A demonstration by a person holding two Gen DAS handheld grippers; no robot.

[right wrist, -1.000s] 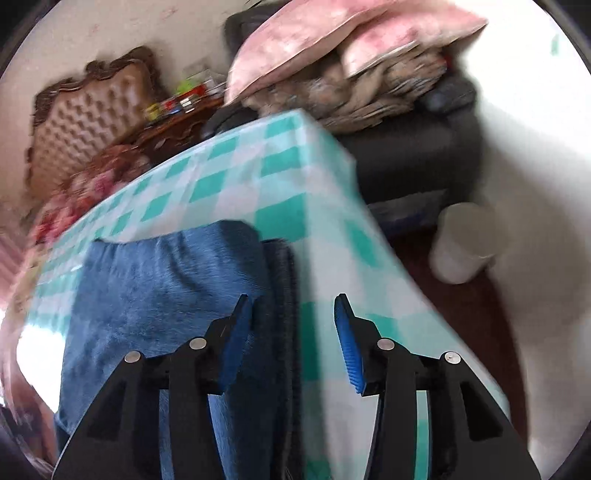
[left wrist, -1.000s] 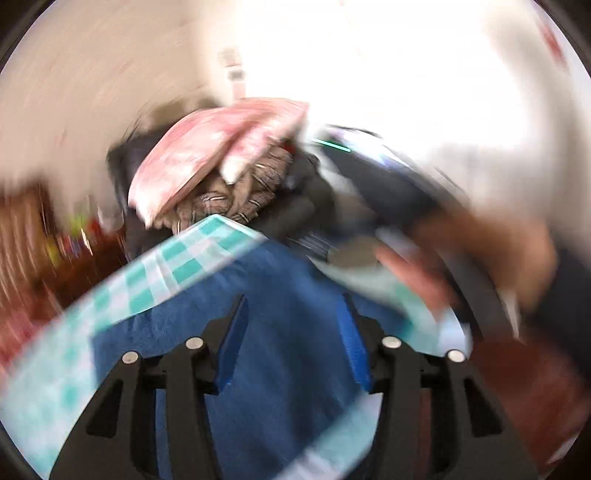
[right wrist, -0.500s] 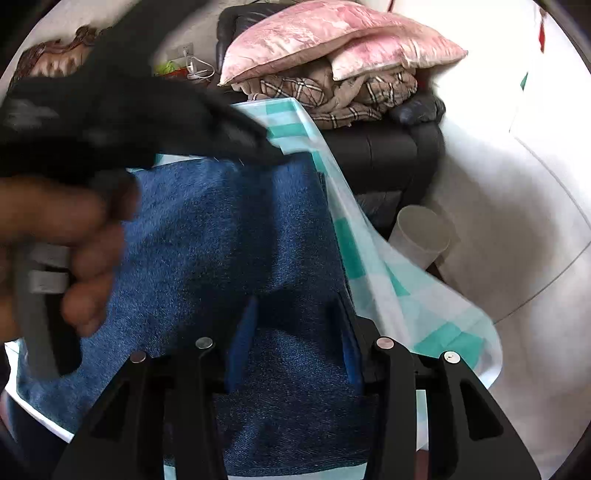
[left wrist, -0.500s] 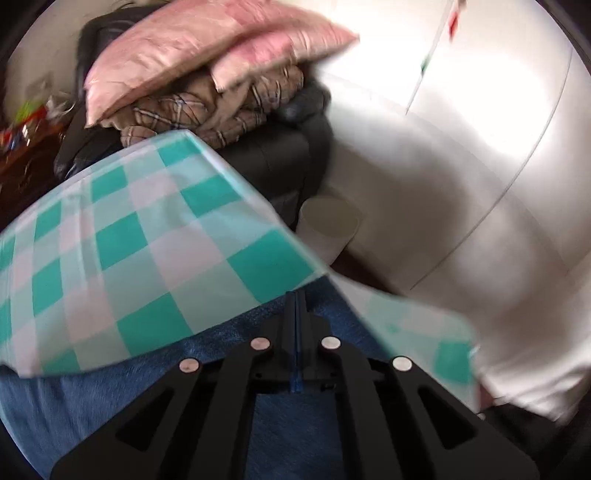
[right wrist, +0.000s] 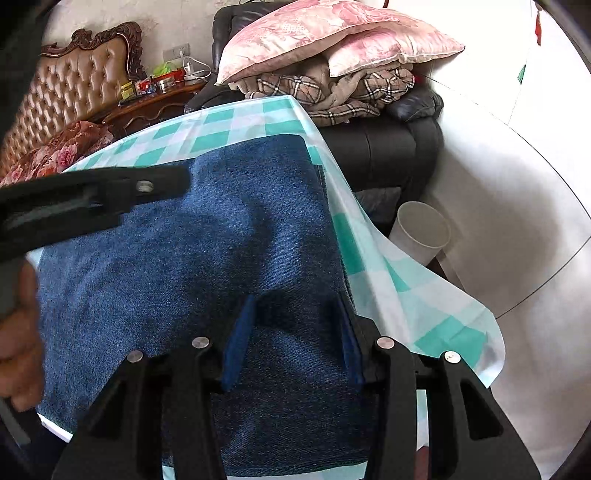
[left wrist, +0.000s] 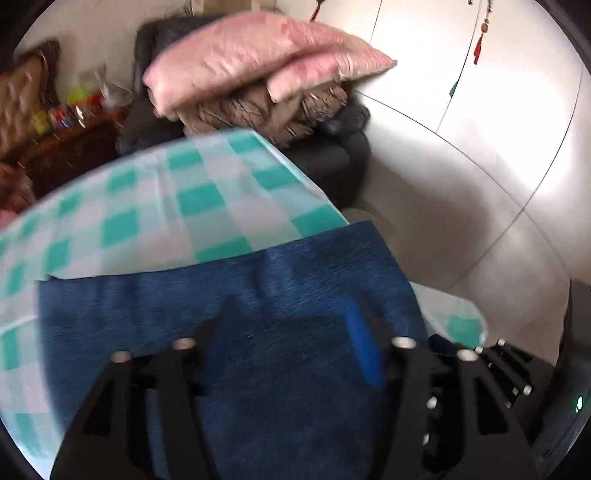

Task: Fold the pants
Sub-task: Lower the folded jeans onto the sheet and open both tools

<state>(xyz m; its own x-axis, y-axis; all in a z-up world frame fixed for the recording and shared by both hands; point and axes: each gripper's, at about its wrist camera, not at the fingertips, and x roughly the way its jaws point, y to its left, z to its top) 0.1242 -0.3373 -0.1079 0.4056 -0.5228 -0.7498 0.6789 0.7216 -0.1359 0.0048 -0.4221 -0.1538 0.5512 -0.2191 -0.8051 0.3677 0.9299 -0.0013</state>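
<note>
A teal-and-white checked tablecloth [right wrist: 373, 266] covers the table, folded blue denim pants [right wrist: 207, 251] lying directly on it.

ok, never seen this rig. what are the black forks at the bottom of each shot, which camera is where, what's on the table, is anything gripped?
There is no robot arm here: a person holds a hand-operated two-finger gripper in each hand, with a fisheye camera on each looking along the fingers. The black forks are those fingers, with blue pads.

The left wrist view shows the left gripper; its jaws are opening over the cloth and grip nothing. The right wrist view shows the right gripper, jaws apart above the same cloth; I see no fold pinched between its pads. In that view the left gripper also reaches in from the left edge, with the person's hand on its handle.

On the teal-and-white checked tablecloth lie folded blue jeans. Behind stands a dark armchair piled with pink pillows.
</note>
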